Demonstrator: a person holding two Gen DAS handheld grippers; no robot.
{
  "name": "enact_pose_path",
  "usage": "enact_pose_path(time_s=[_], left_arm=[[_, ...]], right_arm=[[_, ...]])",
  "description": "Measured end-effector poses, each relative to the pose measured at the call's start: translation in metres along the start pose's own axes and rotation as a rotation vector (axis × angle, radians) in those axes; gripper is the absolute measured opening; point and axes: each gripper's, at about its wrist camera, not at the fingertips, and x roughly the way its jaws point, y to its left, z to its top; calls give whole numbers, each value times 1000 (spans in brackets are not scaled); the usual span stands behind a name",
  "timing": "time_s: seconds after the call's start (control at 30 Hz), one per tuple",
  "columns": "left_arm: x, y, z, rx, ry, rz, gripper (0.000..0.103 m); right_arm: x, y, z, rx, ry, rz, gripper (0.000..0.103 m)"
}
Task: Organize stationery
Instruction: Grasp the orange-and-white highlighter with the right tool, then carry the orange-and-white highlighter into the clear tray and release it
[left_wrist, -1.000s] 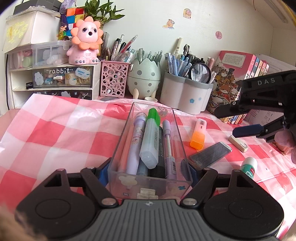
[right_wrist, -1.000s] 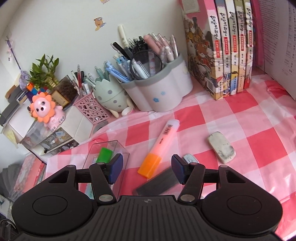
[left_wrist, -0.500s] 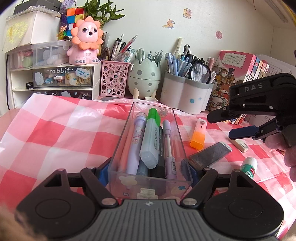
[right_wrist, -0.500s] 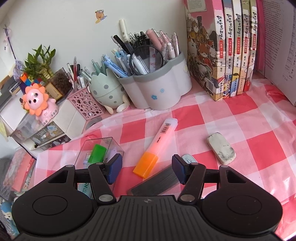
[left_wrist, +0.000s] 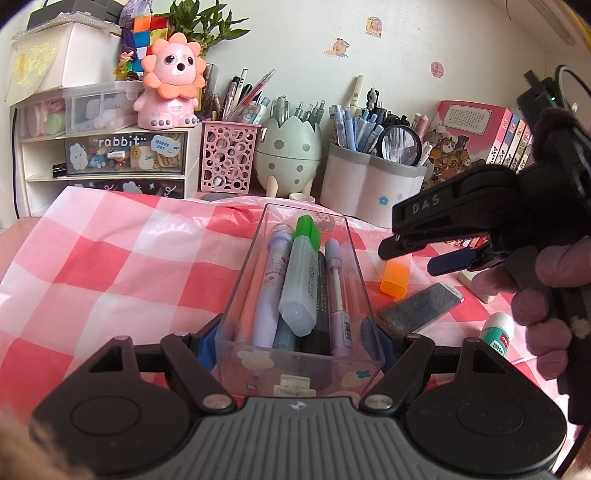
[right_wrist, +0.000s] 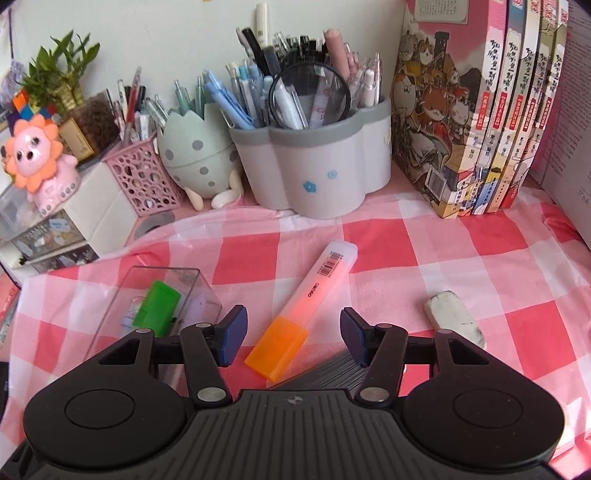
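The right gripper (right_wrist: 291, 341) is wide open and holds nothing. It hangs over the orange end of the highlighter (right_wrist: 306, 308), which lies flat on the checked cloth near the middle of the worktop (right_wrist: 461, 254). The highlighter lies slanted, not in line with the open gap. If the gripper comes down like this, one finger could land on top of the highlighter and push it away, or pinch only the cap so the pen tips and falls.

A flat grey case (right_wrist: 325, 373) lies touching or just beside the orange cap. The gripper could catch that too, or knock it along the cloth. The cloth looks thin and wrinkly, so it might bunch up under the fingers.

The left gripper (left_wrist: 295, 339) is closed on the near end of the clear box (left_wrist: 295, 280), which already has pens and a green highlighter inside. The box is close to the orange highlighter. If the left gripper wobbles, the box could slide, or the two grippers could bump.
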Motion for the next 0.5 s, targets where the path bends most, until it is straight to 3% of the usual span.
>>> enact_pose_path(time_s=[0.2,0.43,0.5], left_arm=[[0,0,0,4,5,3,52],[0,0,0,4,5,4,52],[0,0,0,4,5,3,52]], right_arm=[[10,7,-5,-53,6,-36,51],[8,17,-7,-112,-2,-22,23],[6,13,-7,-85,5,-5,23]])
